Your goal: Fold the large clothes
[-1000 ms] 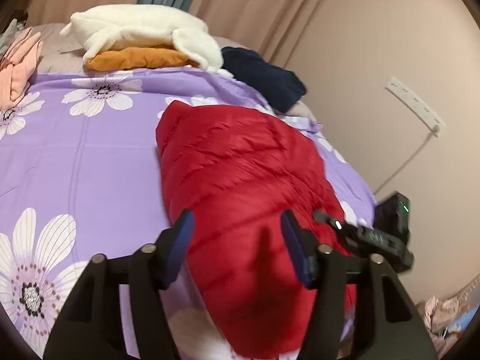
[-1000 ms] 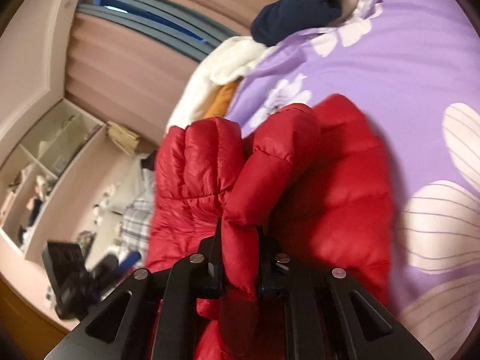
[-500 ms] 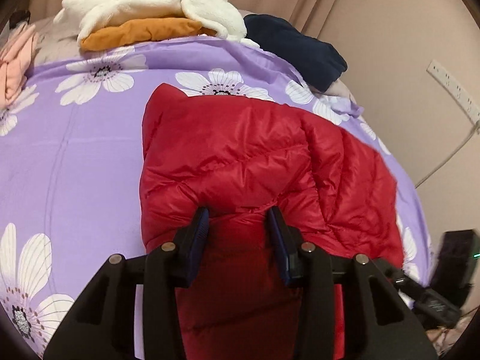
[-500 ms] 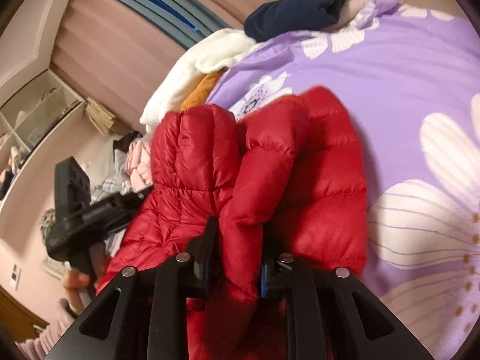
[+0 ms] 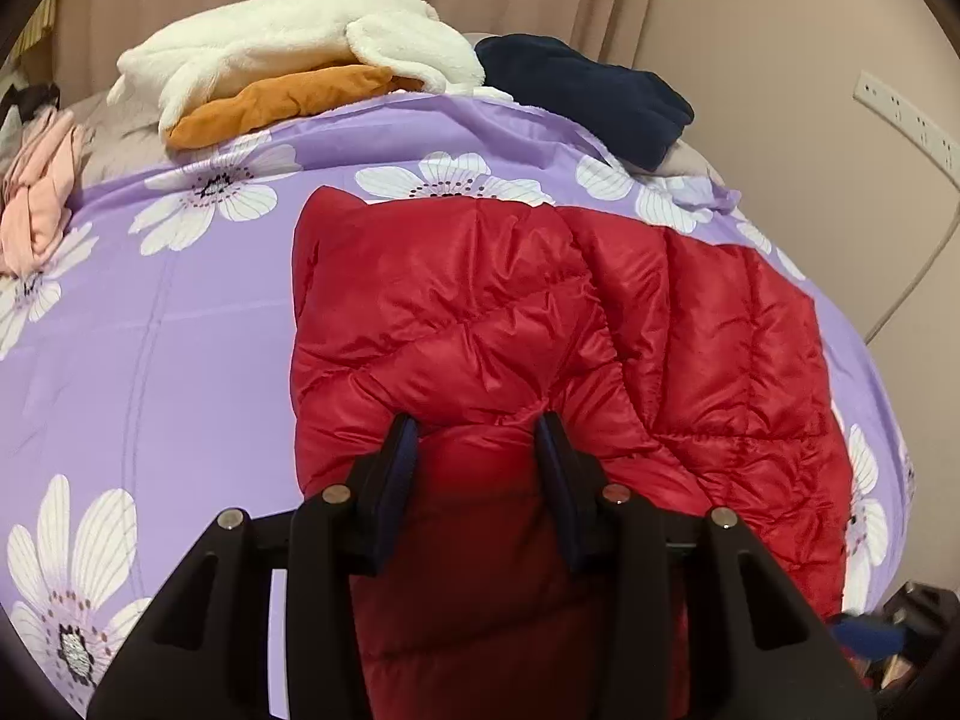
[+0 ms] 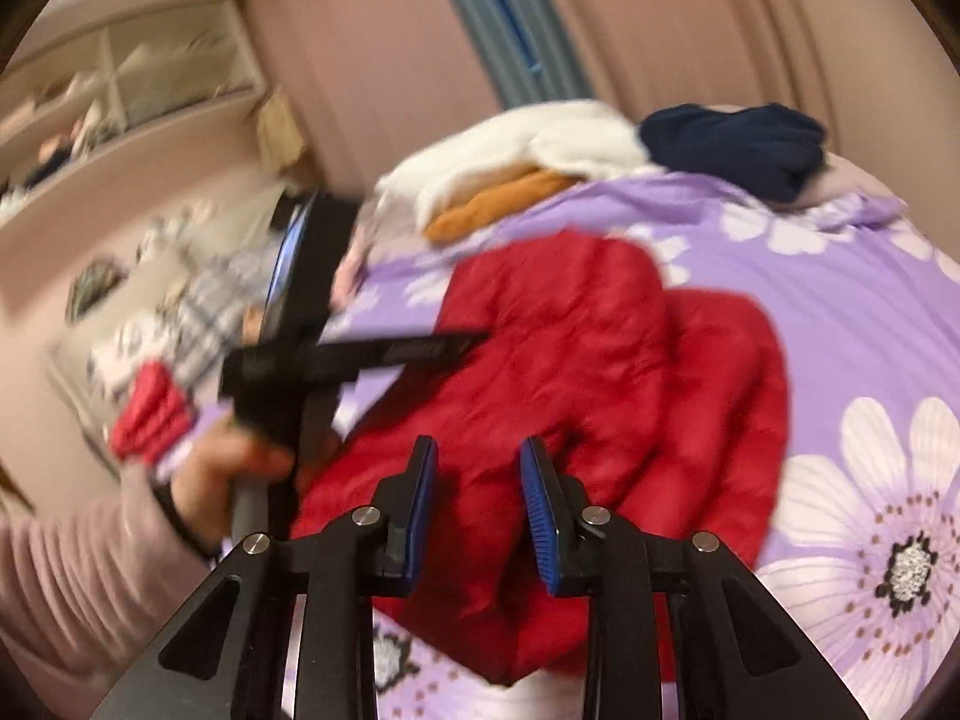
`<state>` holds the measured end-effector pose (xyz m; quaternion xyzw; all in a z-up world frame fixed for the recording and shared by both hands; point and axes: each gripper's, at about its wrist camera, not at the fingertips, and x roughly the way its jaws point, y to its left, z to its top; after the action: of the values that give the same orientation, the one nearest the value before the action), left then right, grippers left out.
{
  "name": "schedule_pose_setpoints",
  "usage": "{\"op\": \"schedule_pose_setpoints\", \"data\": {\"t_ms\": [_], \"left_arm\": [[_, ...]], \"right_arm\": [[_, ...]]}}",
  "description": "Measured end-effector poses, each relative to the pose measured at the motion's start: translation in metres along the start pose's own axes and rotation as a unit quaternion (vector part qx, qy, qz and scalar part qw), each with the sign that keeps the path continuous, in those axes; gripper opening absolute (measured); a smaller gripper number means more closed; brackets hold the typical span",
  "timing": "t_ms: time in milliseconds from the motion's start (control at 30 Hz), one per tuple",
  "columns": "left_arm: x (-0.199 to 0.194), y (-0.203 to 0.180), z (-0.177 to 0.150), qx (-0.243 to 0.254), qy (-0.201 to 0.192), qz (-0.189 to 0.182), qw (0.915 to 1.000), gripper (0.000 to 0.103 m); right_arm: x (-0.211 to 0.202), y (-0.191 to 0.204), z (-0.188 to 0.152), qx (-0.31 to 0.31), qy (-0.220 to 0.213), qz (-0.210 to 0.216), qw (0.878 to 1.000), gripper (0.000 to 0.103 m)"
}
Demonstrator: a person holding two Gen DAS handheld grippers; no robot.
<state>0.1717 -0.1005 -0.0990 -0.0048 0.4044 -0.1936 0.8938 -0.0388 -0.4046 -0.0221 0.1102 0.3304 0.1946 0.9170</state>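
Observation:
A red puffer jacket (image 5: 480, 300) lies partly folded on a purple flowered bed cover (image 5: 180, 330). My left gripper (image 5: 476, 426) is shut on a thick fold at the jacket's near edge, and the fabric fills the gap between its pads. In the right wrist view the jacket (image 6: 570, 330) lies below my right gripper (image 6: 477, 447). Its jaws are opening with nothing pressed between them, and the blue pads (image 6: 420, 498) are bare. A hand (image 6: 222, 474) in a pink sleeve holds the left gripper (image 6: 312, 348) at the jacket's left side.
At the bed's far end lie a white fleece (image 5: 300, 54) over an orange garment (image 5: 282, 102), a navy garment (image 5: 588, 96) and a pink one (image 5: 36, 210). A power strip (image 5: 906, 120) hangs on the right wall. Shelves (image 6: 120, 78) and plaid cloth (image 6: 222, 300) stand left.
My right gripper let go of the red fold it pinched, rolled and pulled up and back. My left gripper moved onto the jacket's near edge and closed on it.

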Motion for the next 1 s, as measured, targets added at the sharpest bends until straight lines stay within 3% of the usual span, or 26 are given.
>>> {"op": "schedule_pose_setpoints", "data": {"t_ms": [167, 400, 533, 667, 833, 1000], "left_arm": [[0.003, -0.007, -0.006, 0.016, -0.001, 0.005, 0.9999, 0.041], [0.002, -0.013, -0.008, 0.029, -0.006, 0.019, 0.9994, 0.041], [-0.001, -0.014, -0.009, 0.035, -0.007, 0.025, 0.9991, 0.041], [-0.002, -0.013, -0.009, 0.036, -0.008, 0.026, 0.9990, 0.041], [-0.003, -0.015, -0.010, 0.045, -0.012, 0.032, 0.9984, 0.041], [-0.001, -0.014, -0.010, 0.040, -0.011, 0.030, 0.9987, 0.041]], "right_arm": [[0.033, -0.003, -0.028, -0.044, 0.062, -0.057, 0.995, 0.029], [0.044, -0.010, -0.046, -0.055, 0.056, -0.072, 0.994, 0.029], [0.027, -0.016, -0.023, -0.027, 0.069, -0.039, 0.997, 0.029], [-0.002, -0.024, 0.011, -0.011, -0.001, -0.010, 1.000, 0.030], [0.016, -0.031, 0.051, -0.012, -0.036, -0.059, 0.998, 0.030], [0.061, -0.047, 0.069, 0.012, -0.006, -0.089, 0.996, 0.030]]}}
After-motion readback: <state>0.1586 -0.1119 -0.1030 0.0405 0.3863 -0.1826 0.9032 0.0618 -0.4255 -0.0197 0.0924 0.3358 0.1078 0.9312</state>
